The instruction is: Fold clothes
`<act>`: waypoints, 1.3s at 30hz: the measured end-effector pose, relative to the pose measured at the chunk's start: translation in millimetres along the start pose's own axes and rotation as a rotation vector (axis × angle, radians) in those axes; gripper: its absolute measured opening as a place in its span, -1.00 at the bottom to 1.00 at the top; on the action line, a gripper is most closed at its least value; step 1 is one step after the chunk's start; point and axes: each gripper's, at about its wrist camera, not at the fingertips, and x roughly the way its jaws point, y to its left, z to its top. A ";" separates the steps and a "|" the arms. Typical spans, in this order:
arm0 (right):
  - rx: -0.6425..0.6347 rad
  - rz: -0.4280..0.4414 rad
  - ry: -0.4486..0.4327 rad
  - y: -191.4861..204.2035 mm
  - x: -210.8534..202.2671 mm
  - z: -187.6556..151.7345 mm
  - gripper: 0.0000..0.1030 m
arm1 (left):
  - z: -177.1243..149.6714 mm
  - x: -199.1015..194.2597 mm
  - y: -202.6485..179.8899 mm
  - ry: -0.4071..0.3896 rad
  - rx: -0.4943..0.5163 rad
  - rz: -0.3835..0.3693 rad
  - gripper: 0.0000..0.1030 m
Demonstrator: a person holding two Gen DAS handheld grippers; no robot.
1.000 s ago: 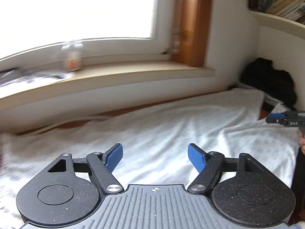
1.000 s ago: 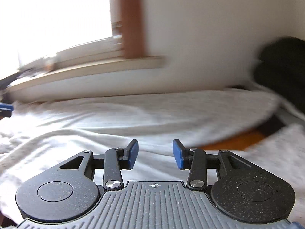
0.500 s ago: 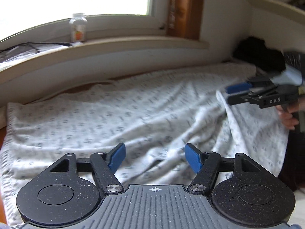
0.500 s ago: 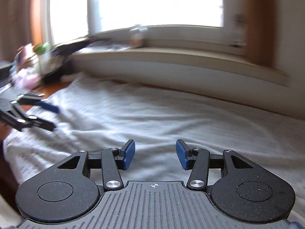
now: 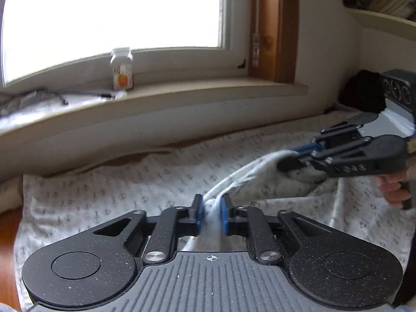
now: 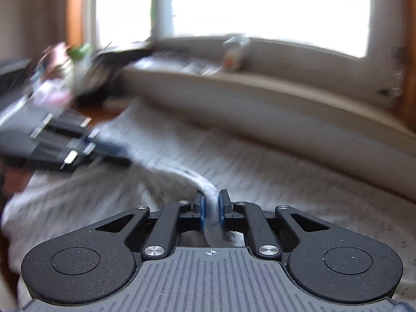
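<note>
The main risk is an uneven or shallow hold. The left gripper has a bunched ridge of the white patterned garment between its blue pads, and its jaws are closing on it; the right gripper likewise pinches a narrow roll of the same cloth, its jaws also closing. Judging by how little fabric sits between each pair of pads, either pinch could slip out once the cloth is lifted or pulled taut, and the fold would collapse. A second risk is that each gripper has caught only the top layer, or several layers at once, since the cloth is gathered into a rope there; then the edge would come up twisted and the fold would land crooked. I cannot tell which layers are caught.

The garment lies spread across the bed, below the window sill, with its near part raised into a ridge that runs from one gripper to the other.

Both grippers point forward and somewhat down toward the cloth. In the left wrist view the right gripper reaches in from the right, a person's hand on its handle. The right wrist view is blurred, with the left gripper at far left.
</note>
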 end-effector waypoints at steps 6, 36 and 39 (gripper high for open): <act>-0.113 -0.073 0.058 12.5 6.6 -27.2 -0.33 | -31.4 -51.1 35.7 0.009 -0.054 0.110 0.10; -0.146 -0.117 0.015 22.8 0.1 -40.3 0.16 | -75.7 -115.9 118.0 0.072 -0.222 0.375 -0.19; -0.105 -0.099 0.030 14.5 3.5 -39.7 0.20 | -91.2 -132.6 107.0 0.079 -0.243 0.341 -0.10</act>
